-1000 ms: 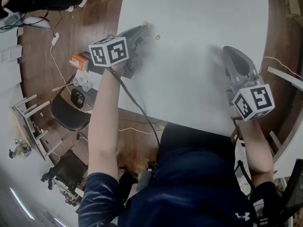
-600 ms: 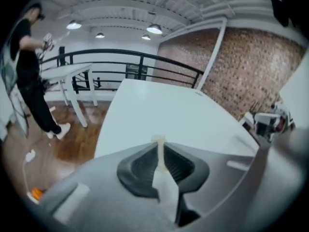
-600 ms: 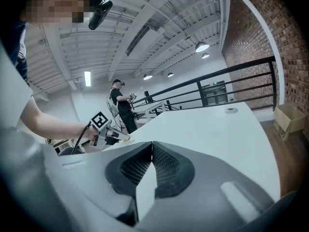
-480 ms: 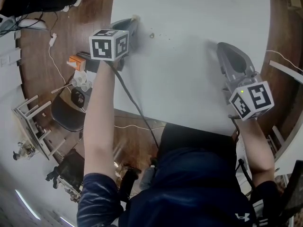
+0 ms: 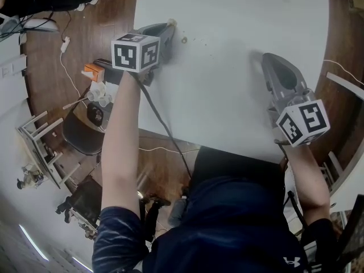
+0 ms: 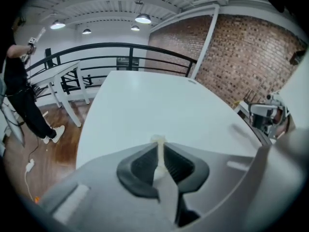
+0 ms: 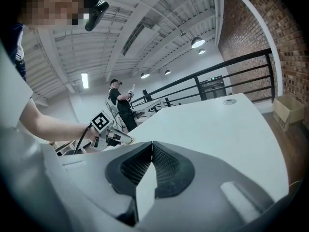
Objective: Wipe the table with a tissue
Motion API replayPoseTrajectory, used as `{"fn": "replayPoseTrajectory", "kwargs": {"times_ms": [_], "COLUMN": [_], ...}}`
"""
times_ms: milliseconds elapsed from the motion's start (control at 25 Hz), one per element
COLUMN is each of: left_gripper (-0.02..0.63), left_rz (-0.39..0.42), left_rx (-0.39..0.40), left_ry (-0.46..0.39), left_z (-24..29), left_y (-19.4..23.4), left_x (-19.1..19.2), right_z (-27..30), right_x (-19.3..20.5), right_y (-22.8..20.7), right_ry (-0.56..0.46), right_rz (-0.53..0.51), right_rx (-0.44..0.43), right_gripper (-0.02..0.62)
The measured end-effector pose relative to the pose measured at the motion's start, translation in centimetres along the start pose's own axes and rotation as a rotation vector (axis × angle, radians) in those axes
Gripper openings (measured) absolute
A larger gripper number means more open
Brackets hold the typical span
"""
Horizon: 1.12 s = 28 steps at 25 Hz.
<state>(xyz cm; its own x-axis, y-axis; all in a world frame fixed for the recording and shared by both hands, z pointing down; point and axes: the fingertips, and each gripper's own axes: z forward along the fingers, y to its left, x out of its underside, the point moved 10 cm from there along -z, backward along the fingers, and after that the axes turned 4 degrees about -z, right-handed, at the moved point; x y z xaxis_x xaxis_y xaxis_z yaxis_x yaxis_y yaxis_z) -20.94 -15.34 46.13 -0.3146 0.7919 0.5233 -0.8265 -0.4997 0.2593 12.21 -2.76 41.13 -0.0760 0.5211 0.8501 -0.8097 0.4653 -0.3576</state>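
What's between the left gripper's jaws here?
A tissue wad, pinched by the left gripper with its jaws shut on it; the crumpled tip pokes out past them. How much is clamped deeper in is covered by the jaws.

tissue (image 6: 158,140) mostly hidden, table (image 5: 239,16) edge cropped

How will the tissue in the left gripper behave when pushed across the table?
Probably floppy: the tissue is squashed thin in the shut left gripper. Likely light, so it may bunch against the table.
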Motion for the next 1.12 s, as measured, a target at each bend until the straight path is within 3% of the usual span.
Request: {"fn": "replayPoseTrajectory", "kwargs": {"times_ms": [160,920,1120], "left_gripper": [0.034,0.034,0.034], "left_rz": [0.023,-0.076,-0.070], "left_rx": [-0.002,0.025,0.011], "left_ry": [0.008,-0.003,-0.009], "left_z": [-0.1,0.1,0.1], "left_y": [-1.0,-4.0,-5.0], "left_x": [0.0,1.4,1.5], "right_z": [-0.3,-1.8,-2.0], "right_x": [0.4,0.9,1.0], "right_y": [0.5,0.9,0.9], "right_ry": [0.006,-0.003,-0.005], "right_rz": [0.007,0.053,0.059], "right_rx": [-0.012,0.000,0.001], "right_gripper": [0.011,0.011,0.011]}}
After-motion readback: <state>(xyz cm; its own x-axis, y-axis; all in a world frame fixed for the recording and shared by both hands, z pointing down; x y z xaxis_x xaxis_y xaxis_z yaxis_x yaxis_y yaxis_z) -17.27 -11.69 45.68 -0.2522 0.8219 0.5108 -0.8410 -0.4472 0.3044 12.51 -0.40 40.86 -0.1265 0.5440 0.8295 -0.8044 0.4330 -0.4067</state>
